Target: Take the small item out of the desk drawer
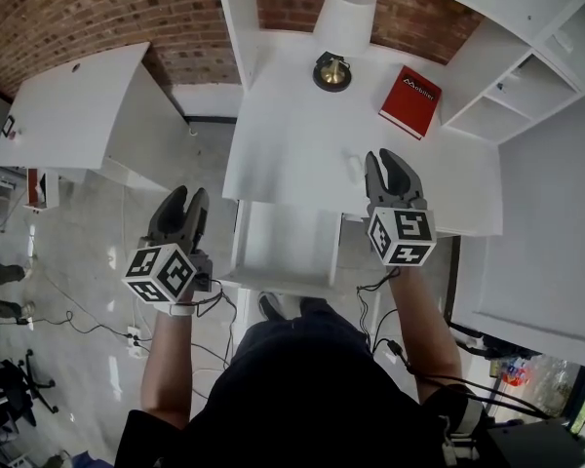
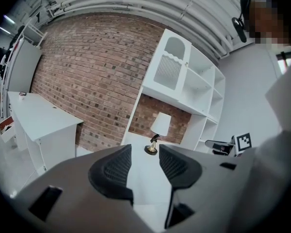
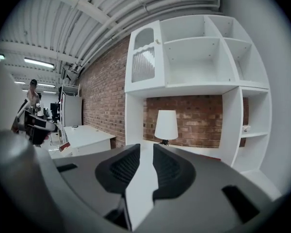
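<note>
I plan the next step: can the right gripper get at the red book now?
Probably yes. The red book lies flat on the desk top, ahead of the right gripper, with only bare surface between them; the lamp stands off to the side.

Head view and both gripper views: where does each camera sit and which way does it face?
Head view: on the person's head, looking steeply down at the desk and open drawer; both forearms, left claw, right claw show.
Left gripper view: rides the left claw, facing the lamp between its open jaws.
Right gripper view: rides the right claw, facing the shelves; own jaws show.
Shared: all three see the lamp.
</note>
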Motion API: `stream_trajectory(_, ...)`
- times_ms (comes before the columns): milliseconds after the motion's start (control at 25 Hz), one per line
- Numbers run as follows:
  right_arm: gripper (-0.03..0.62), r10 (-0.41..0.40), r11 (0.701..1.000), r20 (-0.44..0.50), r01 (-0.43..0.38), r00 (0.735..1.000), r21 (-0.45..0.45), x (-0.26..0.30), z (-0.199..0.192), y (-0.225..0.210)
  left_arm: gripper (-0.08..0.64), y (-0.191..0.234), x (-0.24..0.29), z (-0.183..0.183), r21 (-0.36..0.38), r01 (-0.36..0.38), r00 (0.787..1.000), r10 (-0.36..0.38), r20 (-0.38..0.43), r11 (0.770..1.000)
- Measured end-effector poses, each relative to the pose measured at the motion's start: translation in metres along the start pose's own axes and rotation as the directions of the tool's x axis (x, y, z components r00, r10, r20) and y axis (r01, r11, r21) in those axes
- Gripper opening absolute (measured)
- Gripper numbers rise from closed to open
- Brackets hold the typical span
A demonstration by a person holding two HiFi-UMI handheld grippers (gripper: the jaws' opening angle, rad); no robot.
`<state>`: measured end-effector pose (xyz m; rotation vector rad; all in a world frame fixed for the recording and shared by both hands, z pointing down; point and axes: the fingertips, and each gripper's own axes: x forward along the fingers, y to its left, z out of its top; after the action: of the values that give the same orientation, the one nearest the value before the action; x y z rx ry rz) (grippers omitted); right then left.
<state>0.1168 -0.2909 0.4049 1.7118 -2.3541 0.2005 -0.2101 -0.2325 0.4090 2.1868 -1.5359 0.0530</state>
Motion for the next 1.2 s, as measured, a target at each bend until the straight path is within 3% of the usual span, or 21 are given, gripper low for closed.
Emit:
stream_trajectory(200,0.080,0.021,1.000,0.073,-0.020,0.997,-0.021,-0.019,0.034,0.012,0.175,-0.013,-0.007,0.021,-0.002,0.035,0.998,-0.035,0.054,0.999)
stream_trajectory(520,0.066,0.026,1.000,0.162,-0.025,0.986,-0.010,-0.050,0.080,0.019,0.175,-0.036,-0.024,0.074,0.105,0.039,0.985,-0.056,0.165,0.994)
stream_trajectory(800,0.072,0.079,0.997,0.207,-0.072,0.975,-0.039,-0.075,0.109,0.039,0.174,-0.070,-0.040,0.119,0.227,0.045,0.961,-0.104,0.257,0.973)
stream_trajectory(1000,0.078,0.149,0.987,0.213,-0.133,0.966,-0.088,-0.089,0.124,0.063,0.174,-0.099,-0.045,0.132,0.281,0.080,0.948,-0.160,0.276,0.956)
stream_trajectory(1200,0.080,0.199,0.976,0.227,-0.172,0.953,-0.132,-0.100,0.134,0.084,0.175,-0.110,-0.049,0.128,0.340,0.073,0.949,-0.169,0.264,0.938)
